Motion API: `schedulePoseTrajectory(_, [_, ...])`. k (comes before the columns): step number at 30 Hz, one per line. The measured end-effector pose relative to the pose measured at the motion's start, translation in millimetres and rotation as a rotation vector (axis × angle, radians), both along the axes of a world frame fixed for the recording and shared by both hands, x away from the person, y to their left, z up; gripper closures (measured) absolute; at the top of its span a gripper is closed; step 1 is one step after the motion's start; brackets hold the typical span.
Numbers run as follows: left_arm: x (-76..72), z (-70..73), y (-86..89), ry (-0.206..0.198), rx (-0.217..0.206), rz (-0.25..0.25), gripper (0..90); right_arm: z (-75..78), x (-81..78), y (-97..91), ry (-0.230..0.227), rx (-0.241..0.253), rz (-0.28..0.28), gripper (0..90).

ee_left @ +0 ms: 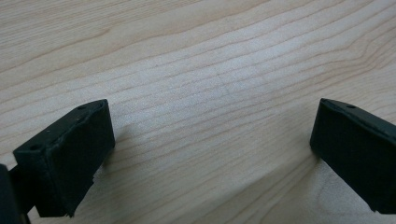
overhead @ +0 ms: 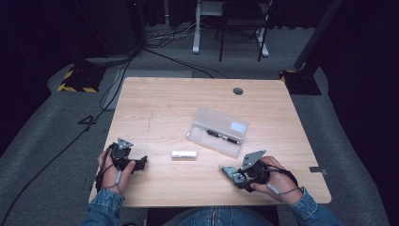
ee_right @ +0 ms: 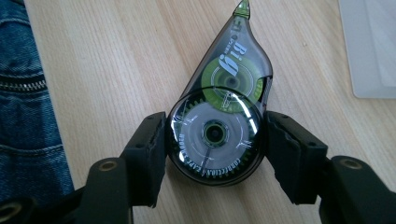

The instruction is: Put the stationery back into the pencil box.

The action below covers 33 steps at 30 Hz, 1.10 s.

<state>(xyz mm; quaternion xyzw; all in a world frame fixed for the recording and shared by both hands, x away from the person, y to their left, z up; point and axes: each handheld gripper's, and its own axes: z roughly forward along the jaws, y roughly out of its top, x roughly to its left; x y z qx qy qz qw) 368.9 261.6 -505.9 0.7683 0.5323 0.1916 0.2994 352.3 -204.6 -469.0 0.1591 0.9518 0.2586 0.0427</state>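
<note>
**Right gripper clamps the correction tape at the near right of the table**

The right gripper grasps a correction tape dispenser; its two black jaws press on both sides of the round, wide end, where the clear wheel is seen. The dispenser lies flat on the wooden table. Its long axis runs from this round end to the narrow green tip, which points away from the gripper. In the high view, the right gripper is near the near right edge of the table, and the tip points left and a little far, toward the middle of the table.

The left gripper is released: its jaws stand wide apart over bare wood, with nothing between them. In the high view it rests at the near left side.

Between both grippers, a little farther, a small white tube lies with its long axis left to right. Beyond it to the right there is a clear plastic case, placed diagonally, with a dark pen inside. The case is just beyond the right gripper but apart from it.
</note>
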Motion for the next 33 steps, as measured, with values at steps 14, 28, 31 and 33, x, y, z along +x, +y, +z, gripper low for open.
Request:
schedulePoseTrajectory(14, [-0.8, 0.2, 0.5, 0.001, 0.003, -0.003, 0.1, 22.2, 7.5, -1.1, -0.046, 0.056, 0.018, 41.7])
schedulePoseTrajectory(28, [-0.9, 0.1, 2.0, -0.003, 0.005, -0.018, 0.1, 43.9, 25.3, 2.2, -0.106, 0.076, 0.045, 41.6])
schedulePoseTrajectory(31, [-1.0, 0.0, 1.8, -0.002, 0.002, -0.017, 0.1, 47.3, 30.9, 3.1, -0.111, 0.078, 0.053, 41.6])
schedulePoseTrajectory(33, [-1.0, 0.0, 1.8, -0.002, 0.002, -0.017, 0.1, 49.8, 35.6, 4.1, -0.117, 0.077, 0.058, 41.6])
